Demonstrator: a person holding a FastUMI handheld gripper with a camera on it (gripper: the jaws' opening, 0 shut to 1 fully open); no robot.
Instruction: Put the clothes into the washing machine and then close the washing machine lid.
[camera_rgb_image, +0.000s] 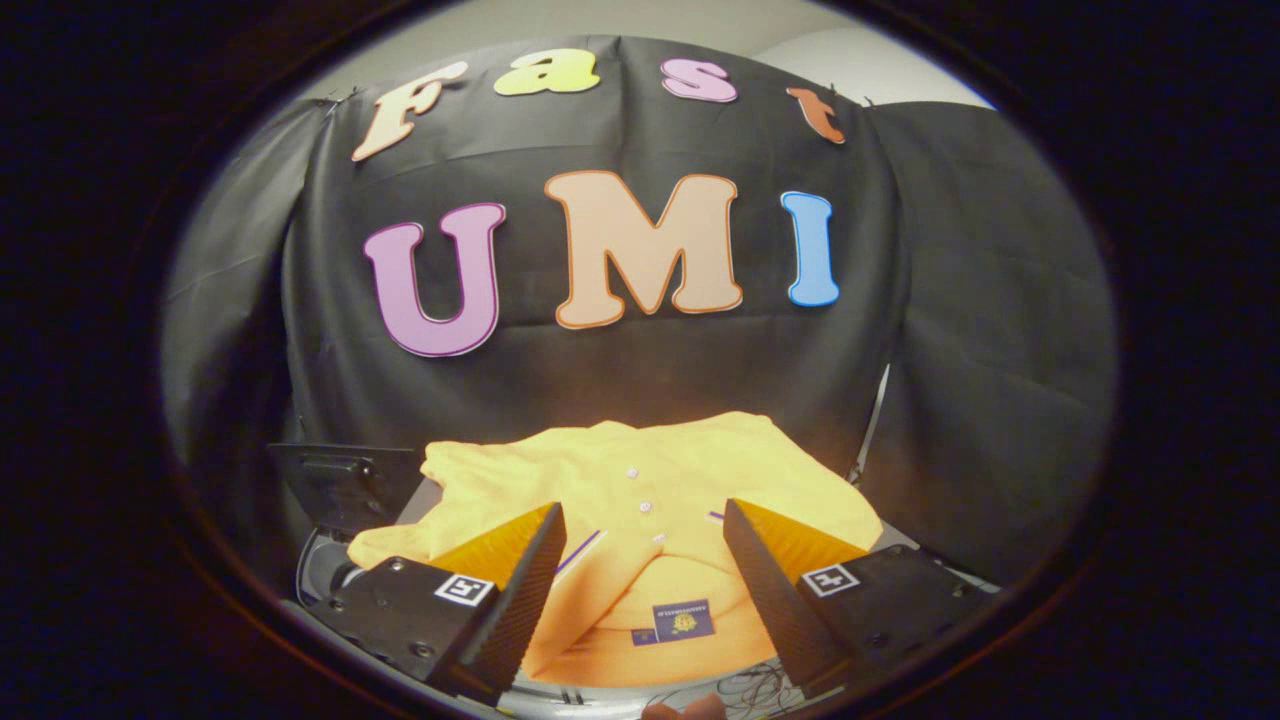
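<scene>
Well, from where I stand the job looks barely begun. A yellow shirt (640, 500) with a buttoned placket and a label inside its collar lies spread out just ahead of the gripper (640, 545), draped over what I take to be the top of the washing machine (330, 570), whose pale rounded rim peeks out below the cloth beside the left finger. The fingers are set wide apart, one to each side of the collar, with nothing between them but the fabric lying underneath; they grip nothing, and I cannot tell whether their tips touch the cloth at all.

So, by my reckoning, the shirt has yet to be taken hold of, pushed down inside, and the lid shut after it.

Plenty is hard to judge. The shirt covers the opening, so I cannot say how deep the drum is, or whether any part of the garment already hangs into it. A dark hinged panel (340, 480) stands behind the left finger; it may be the raised lid, but I cannot be sure. The machine's body is cut off below.
</scene>
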